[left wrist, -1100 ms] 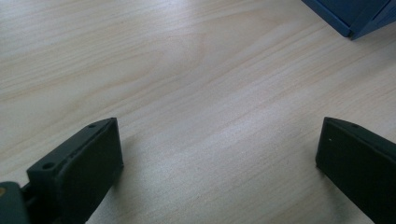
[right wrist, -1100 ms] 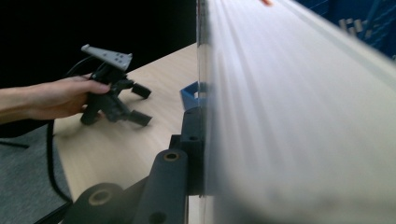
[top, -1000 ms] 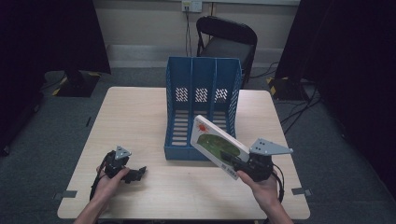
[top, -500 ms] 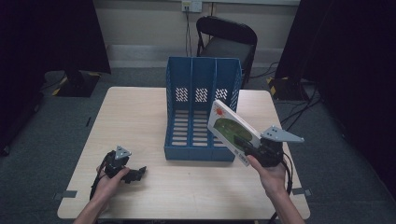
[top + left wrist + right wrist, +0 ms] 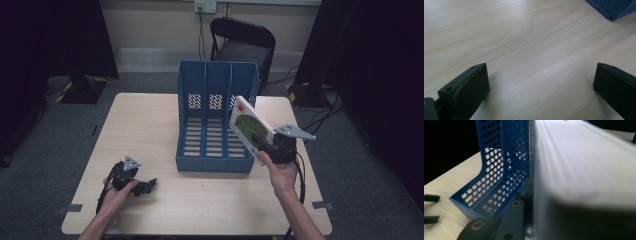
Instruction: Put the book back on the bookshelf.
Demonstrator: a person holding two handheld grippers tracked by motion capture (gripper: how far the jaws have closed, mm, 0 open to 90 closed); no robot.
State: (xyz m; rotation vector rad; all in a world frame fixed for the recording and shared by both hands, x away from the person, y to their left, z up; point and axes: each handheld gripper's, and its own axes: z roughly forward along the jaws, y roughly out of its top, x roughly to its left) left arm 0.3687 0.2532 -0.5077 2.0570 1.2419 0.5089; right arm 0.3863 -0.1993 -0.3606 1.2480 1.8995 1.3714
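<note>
A white book with a green picture and a red spot on its cover is tilted in the air beside the right front of the blue three-slot file rack. My right gripper is shut on its lower part. In the right gripper view the book runs edge-on past the perforated rack wall. My left gripper rests on the wooden table at the front left. Its jaws are open with bare wood between them.
A black chair stands behind the table's far edge. The rack's near corner sits ahead and to the right of the left gripper. The left gripper's fingertips appear across the table.
The right gripper has carried the book to the right and farther from me, up along the rack's right side, and tipped it more upright. The left gripper has stayed put.
</note>
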